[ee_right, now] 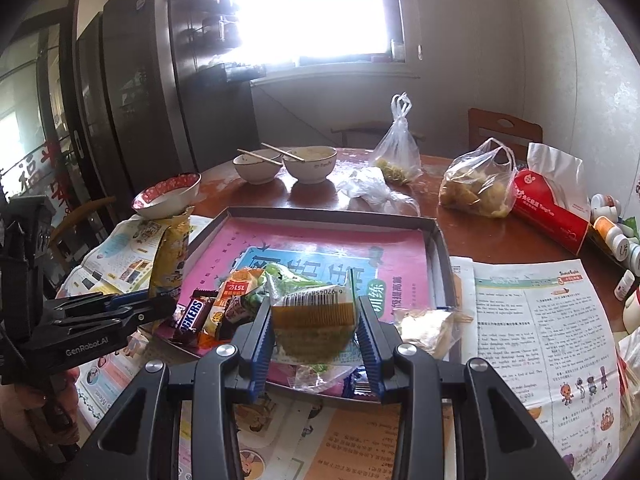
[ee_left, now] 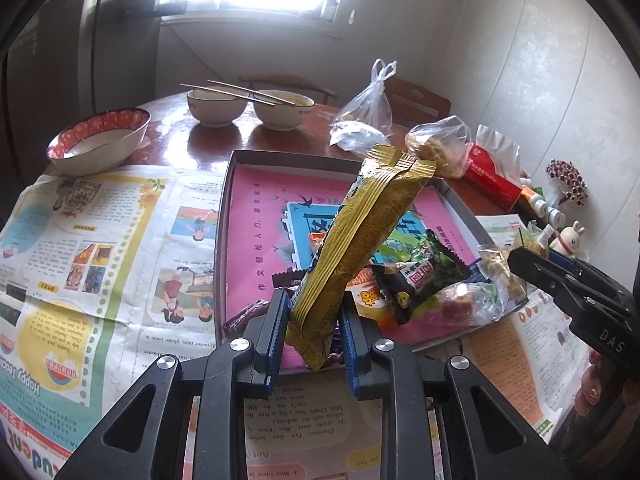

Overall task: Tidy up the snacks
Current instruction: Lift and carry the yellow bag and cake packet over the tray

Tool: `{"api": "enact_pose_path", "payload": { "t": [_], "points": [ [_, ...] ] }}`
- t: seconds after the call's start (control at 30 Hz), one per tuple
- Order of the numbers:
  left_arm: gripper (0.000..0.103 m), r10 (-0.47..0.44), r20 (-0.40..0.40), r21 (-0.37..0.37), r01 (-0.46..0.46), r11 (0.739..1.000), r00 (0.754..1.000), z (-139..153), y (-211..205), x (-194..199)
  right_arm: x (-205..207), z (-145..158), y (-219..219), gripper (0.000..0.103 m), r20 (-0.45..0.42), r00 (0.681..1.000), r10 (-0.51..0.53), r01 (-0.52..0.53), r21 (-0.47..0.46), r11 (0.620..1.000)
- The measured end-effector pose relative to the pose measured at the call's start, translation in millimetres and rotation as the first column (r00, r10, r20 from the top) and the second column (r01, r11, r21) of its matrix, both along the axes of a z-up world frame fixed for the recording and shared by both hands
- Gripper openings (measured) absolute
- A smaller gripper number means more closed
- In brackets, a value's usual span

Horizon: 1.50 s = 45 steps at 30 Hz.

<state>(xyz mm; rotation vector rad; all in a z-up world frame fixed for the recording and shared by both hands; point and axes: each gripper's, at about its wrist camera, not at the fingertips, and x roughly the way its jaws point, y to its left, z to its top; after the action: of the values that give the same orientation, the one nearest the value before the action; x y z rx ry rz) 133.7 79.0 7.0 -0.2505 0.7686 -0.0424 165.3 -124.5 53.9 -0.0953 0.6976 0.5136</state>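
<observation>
My left gripper [ee_left: 314,312] is shut on a long gold snack packet [ee_left: 360,240] and holds it tilted up over the near edge of the grey tray [ee_left: 224,216]; packet and gripper also show in the right wrist view [ee_right: 170,256]. My right gripper [ee_right: 316,320] is shut on a clear packet with a barcode and a greenish-brown cake inside [ee_right: 314,320], above the tray's near edge [ee_right: 440,240]. A pile of small snacks lies at the tray's near end: a Snickers bar [ee_right: 192,314], an orange packet [ee_right: 236,284] and a black packet [ee_left: 416,280]. The tray floor is a pink printed sheet.
Newspapers [ee_left: 100,240] cover the near table. Behind the tray stand a red-rimmed bowl [ee_left: 100,140], two white bowls with chopsticks [ee_left: 248,108], plastic bags of food [ee_right: 476,188], a red tissue pack [ee_right: 552,208] and small bottles [ee_right: 612,232] at right.
</observation>
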Motion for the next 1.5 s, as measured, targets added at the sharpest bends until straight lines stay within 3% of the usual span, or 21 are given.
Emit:
{"api": "enact_pose_path", "payload": {
  "t": [1.1, 1.5],
  "points": [
    [0.026, -0.016, -0.072, 0.072, 0.021, 0.997, 0.997, -6, -18, 27, 31, -27, 23, 0.039, -0.102, 0.994, 0.04, -0.042, -0.013, 0.999],
    [0.026, -0.008, -0.105, 0.04, 0.012, 0.999, 0.994, -4, -20, 31, 35, -29, 23, 0.039, -0.137, 0.99, 0.039, -0.041, -0.008, 0.999]
  ]
}}
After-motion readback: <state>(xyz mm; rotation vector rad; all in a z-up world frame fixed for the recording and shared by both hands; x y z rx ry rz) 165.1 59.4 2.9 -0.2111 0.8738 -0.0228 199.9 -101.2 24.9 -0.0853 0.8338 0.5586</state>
